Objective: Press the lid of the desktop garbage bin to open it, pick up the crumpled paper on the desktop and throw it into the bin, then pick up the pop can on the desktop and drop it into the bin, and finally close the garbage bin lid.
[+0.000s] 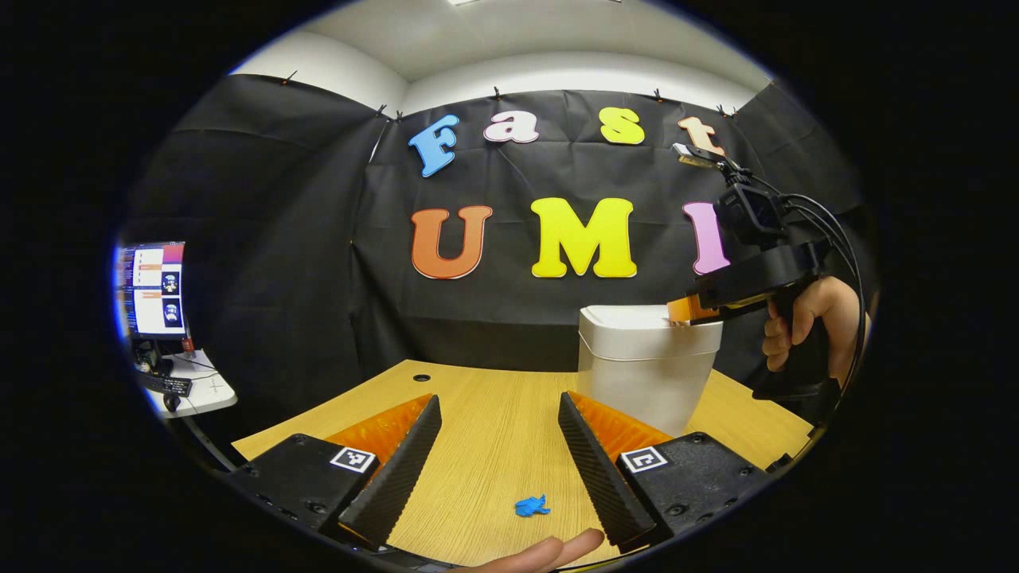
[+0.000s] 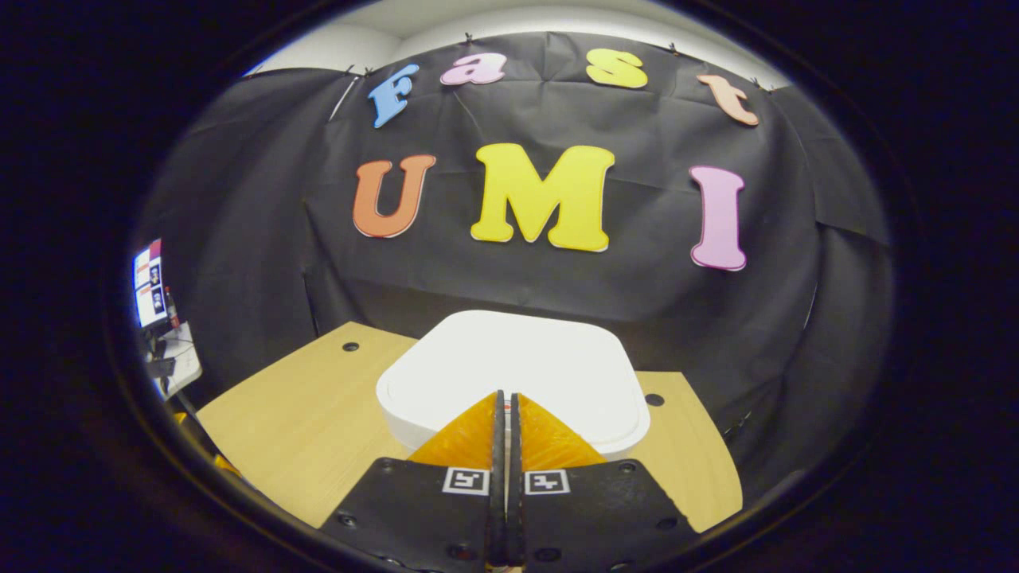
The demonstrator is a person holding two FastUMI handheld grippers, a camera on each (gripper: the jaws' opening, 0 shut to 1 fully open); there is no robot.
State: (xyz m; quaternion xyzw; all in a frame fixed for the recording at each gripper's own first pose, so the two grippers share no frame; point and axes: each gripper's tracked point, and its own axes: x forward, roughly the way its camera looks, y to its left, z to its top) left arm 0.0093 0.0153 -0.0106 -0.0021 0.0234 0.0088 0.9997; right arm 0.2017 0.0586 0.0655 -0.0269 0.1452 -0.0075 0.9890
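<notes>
The white desktop bin (image 1: 642,380) stands on the wooden table (image 1: 493,398), its lid (image 2: 517,354) down. My right gripper (image 2: 505,395) is shut with nothing between its fingers, and its tips rest at the near part of the lid. In the left gripper view the right gripper (image 1: 678,315) comes in from the right, held by a hand (image 1: 804,318), with its tip at the lid's right edge. My left gripper (image 1: 499,398) is open and low over the table, left of the bin. A small blue crumpled scrap (image 1: 532,505) lies on the table between its fingers, close to the camera.
A side desk with a monitor (image 1: 151,288) and keyboard stands far left. The black cloth wall rises close behind the bin. The table has cable holes (image 1: 421,377) near its back edge. A person's fingertip (image 1: 549,551) shows at the bottom of the left gripper view.
</notes>
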